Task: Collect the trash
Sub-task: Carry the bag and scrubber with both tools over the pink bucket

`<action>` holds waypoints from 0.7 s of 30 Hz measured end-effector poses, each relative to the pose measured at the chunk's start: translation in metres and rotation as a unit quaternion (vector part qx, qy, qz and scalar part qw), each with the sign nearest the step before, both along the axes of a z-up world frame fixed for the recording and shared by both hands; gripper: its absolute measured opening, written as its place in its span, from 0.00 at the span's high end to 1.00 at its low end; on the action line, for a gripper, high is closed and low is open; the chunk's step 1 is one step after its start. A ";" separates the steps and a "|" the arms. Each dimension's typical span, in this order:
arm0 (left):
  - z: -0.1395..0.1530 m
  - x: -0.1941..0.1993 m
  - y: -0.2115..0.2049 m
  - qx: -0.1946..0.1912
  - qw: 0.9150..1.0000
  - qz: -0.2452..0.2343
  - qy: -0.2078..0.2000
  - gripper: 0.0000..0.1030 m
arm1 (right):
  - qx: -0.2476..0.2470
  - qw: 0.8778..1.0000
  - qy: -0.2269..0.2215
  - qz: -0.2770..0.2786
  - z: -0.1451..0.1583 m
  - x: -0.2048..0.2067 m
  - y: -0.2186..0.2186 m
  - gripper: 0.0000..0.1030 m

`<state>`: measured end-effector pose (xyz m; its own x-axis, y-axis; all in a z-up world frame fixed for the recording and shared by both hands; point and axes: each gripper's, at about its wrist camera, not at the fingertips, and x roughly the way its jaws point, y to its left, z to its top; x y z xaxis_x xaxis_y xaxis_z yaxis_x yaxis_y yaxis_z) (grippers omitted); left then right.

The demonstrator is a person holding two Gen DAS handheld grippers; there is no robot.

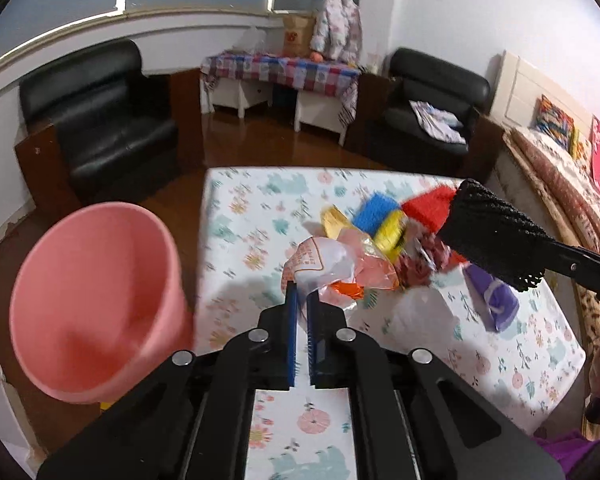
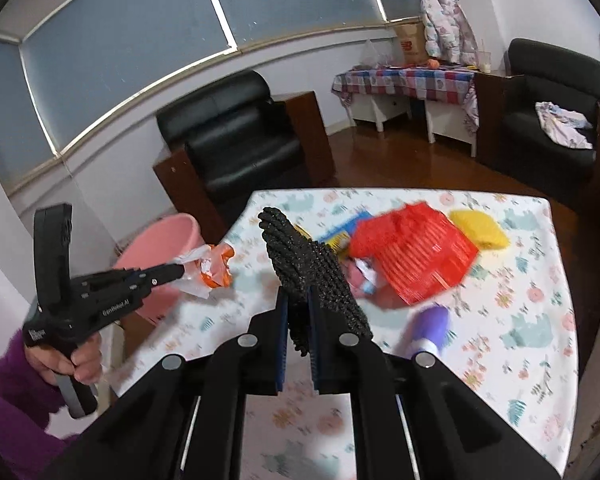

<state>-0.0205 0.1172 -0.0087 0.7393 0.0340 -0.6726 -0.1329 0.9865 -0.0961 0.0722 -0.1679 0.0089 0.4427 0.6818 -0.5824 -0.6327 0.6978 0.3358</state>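
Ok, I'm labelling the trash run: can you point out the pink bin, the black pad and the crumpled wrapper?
pink bin [image 1: 100,304]: left wrist view, on its inner wall.
black pad [image 2: 300,264]: right wrist view, on its rough upper face.
crumpled wrapper [image 1: 320,264]: left wrist view, on its printed white plastic.

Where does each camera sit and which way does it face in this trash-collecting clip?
Left wrist: on the left gripper, looking forward and down over the table; its fingers pinch a plastic wrapper.
Right wrist: on the right gripper, facing the same way; its fingers clamp a black textured piece; a hand and purple sleeve show.
Shared: pink bin, red mesh, each other's gripper.
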 end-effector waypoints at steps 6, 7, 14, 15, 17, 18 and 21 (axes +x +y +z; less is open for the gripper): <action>0.018 -0.020 0.032 0.014 0.998 0.048 -0.025 0.96 | 0.024 0.999 0.006 0.036 0.012 0.006 0.040 0.92; 0.019 -0.023 0.037 0.015 0.998 0.054 -0.027 0.96 | 0.023 0.999 0.003 0.044 0.015 0.007 0.049 0.92; 0.028 -0.048 0.076 0.029 0.993 0.112 -0.033 0.96 | 0.027 0.994 0.000 0.104 0.027 0.004 0.112 0.92; 0.028 -0.052 0.082 0.032 0.992 0.121 -0.033 0.96 | 0.029 0.993 0.001 0.116 0.028 0.003 0.124 0.92; 0.028 -0.058 0.089 0.037 0.990 0.133 -0.031 0.96 | 0.032 0.990 0.002 0.134 0.031 0.001 0.144 0.92; 0.027 -0.061 0.093 0.041 0.989 0.140 -0.030 0.96 | 0.034 0.989 0.003 0.142 0.033 0.001 0.153 0.92; 0.025 -0.067 0.102 0.042 0.987 0.156 -0.023 0.96 | 0.041 0.985 0.014 0.167 0.034 -0.002 0.184 0.92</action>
<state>-0.0879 0.2195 0.0164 0.7144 0.3184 -0.6232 -0.4282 0.9032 -0.0294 0.0704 0.0160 0.0425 0.1701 0.8322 -0.5277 -0.8119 0.4218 0.4036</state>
